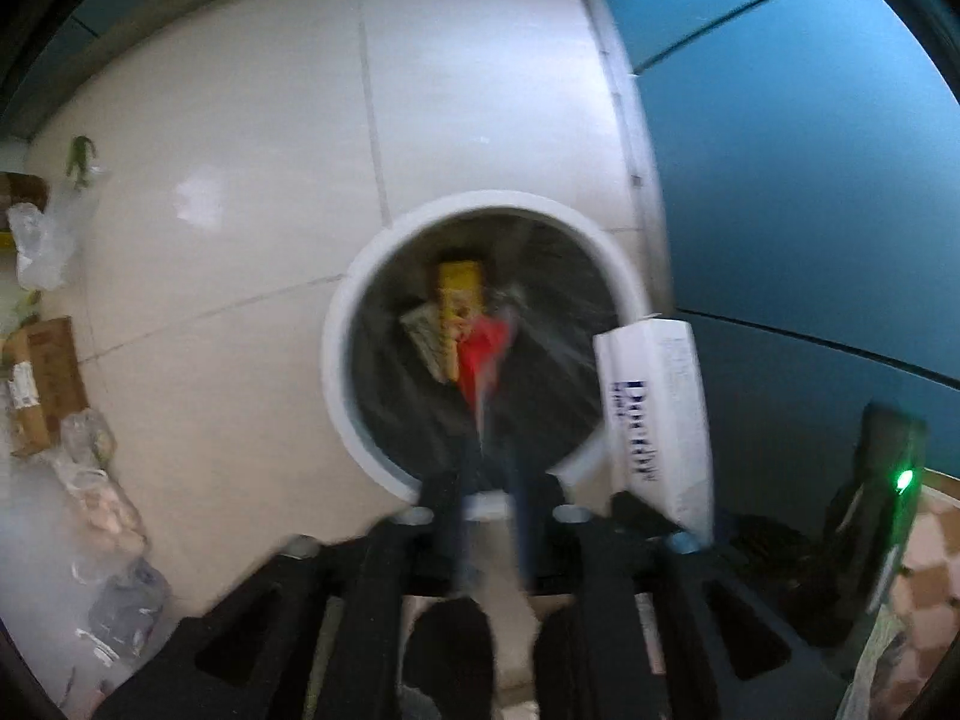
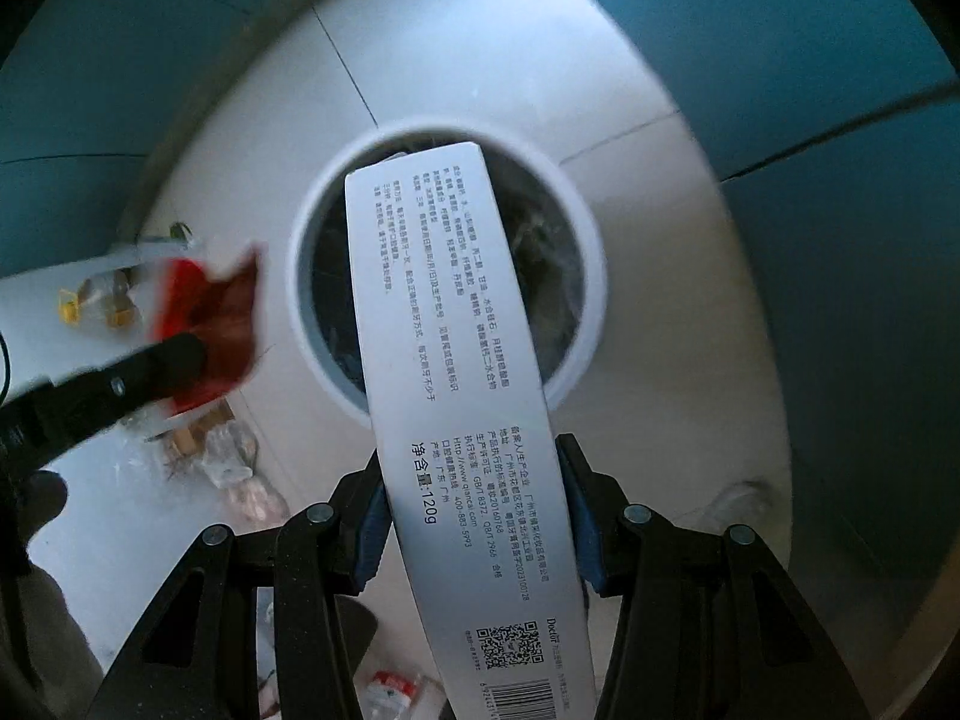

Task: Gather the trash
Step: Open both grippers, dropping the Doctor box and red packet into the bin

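A round white bin (image 1: 354, 420) with a dark liner stands on the tiled floor; it holds a yellow packet (image 1: 459, 288) and other scraps. My left gripper (image 1: 489, 474) is shut on a red wrapper (image 1: 483, 354), held over the bin's near rim. In the right wrist view the same wrapper (image 2: 210, 330) and left gripper (image 2: 174, 360) show at the left of the bin (image 2: 591, 276). My right gripper (image 2: 474, 510) is shut on a long white toothpaste box (image 2: 444, 360), whose far end reaches over the bin's opening. The box also shows in the left wrist view (image 1: 660, 414).
Teal cabinet fronts (image 1: 780, 180) stand close beside the bin. Loose trash lies on the floor to the left: a cardboard box (image 1: 42, 384), clear plastic bags (image 1: 42, 240), bottles (image 1: 126, 600). More wrappers (image 2: 240, 468) lie on the floor near the bin.
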{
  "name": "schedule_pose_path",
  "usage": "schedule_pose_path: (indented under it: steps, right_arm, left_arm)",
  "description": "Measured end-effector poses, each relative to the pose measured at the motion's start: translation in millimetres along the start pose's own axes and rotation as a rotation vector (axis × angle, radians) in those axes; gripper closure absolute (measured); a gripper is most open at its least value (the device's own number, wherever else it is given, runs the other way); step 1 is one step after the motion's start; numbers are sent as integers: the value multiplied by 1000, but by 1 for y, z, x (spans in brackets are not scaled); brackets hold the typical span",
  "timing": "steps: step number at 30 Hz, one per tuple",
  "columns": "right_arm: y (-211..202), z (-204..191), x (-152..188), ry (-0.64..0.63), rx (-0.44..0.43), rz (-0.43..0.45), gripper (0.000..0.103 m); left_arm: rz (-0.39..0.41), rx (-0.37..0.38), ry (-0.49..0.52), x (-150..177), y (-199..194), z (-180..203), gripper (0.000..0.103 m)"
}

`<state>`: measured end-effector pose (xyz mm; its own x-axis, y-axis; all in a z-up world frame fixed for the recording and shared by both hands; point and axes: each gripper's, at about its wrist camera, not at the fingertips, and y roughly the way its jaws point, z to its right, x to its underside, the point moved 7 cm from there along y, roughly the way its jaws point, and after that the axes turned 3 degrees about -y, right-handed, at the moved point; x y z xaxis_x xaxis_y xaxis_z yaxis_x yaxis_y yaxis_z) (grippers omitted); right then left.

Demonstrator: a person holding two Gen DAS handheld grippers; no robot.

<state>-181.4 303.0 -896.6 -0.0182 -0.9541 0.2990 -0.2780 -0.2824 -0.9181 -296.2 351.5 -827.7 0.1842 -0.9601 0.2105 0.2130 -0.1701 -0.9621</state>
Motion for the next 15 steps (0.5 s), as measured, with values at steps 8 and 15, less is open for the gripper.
schedule_pose_path:
  steps: [8, 15]
  right_arm:
    - [16, 5, -29, -51, 113, 22, 7]
    - [-24, 3, -17, -110, 207, 98, 0]
  left_arm:
    - [127, -152, -23, 13, -17, -38, 3]
    - [190, -195, -36, 36, -50, -38, 3]
